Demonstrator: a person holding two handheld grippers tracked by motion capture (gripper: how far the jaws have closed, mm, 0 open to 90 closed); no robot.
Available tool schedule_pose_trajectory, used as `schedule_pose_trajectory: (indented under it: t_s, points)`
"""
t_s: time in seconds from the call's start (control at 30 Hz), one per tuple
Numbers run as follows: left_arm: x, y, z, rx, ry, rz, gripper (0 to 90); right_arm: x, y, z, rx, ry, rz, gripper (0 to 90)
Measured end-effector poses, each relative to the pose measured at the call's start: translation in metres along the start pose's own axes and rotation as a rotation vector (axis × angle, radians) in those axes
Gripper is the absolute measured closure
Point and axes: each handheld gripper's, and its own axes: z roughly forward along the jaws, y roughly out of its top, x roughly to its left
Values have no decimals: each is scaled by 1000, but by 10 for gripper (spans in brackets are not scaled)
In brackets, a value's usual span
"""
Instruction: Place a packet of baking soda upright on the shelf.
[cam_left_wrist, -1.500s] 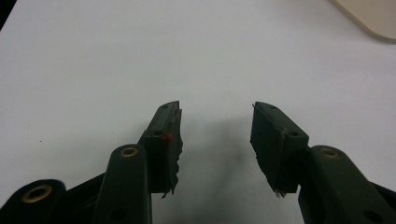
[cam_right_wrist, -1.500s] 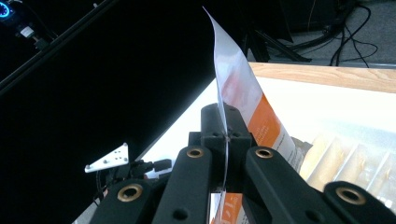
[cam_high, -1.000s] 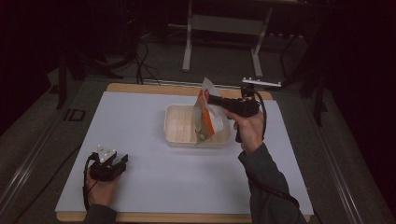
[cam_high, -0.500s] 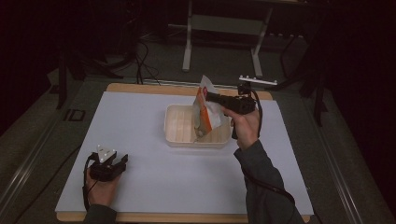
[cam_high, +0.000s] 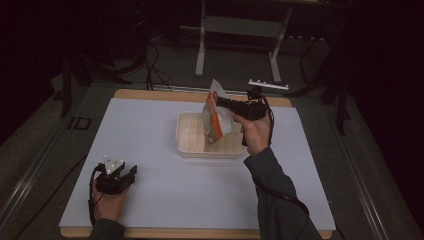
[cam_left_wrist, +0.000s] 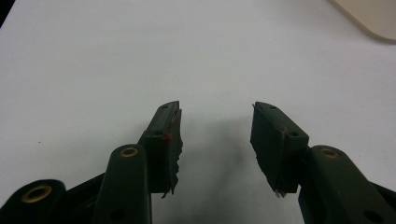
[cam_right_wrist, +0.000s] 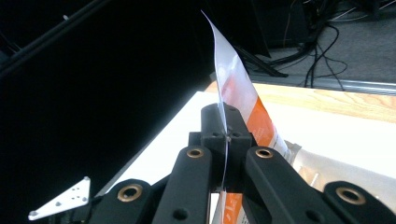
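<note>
Lettering on the orange-and-white pouch (cam_high: 216, 117) is too small to read. The pouch hangs upright over the shallow cream tray (cam_high: 189, 135), its lower end down inside the tray, its upper edge clamped between the closed jaws of the right gripper (cam_high: 220, 101). The tray sits at the bench's (cam_high: 150, 125) far middle. Near the front left corner, the left gripper (cam_left_wrist: 215, 135) rests with jaws apart, holding nothing.
</note>
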Motion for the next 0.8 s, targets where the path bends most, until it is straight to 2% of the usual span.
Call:
schedule_pose_trajectory:
  t_s: [0.37,0.53,0.8]
  points:
    - [0,0,0,2,3,3,524,-2,-3,-3,-10,-31,-16,900]
    - [0,0,0,1,2,1,524,0,-5,0,-10,-40,-27,900]
    - [0,0,0,0,0,-1,524,1,-11,8,-6,-44,-18,900]
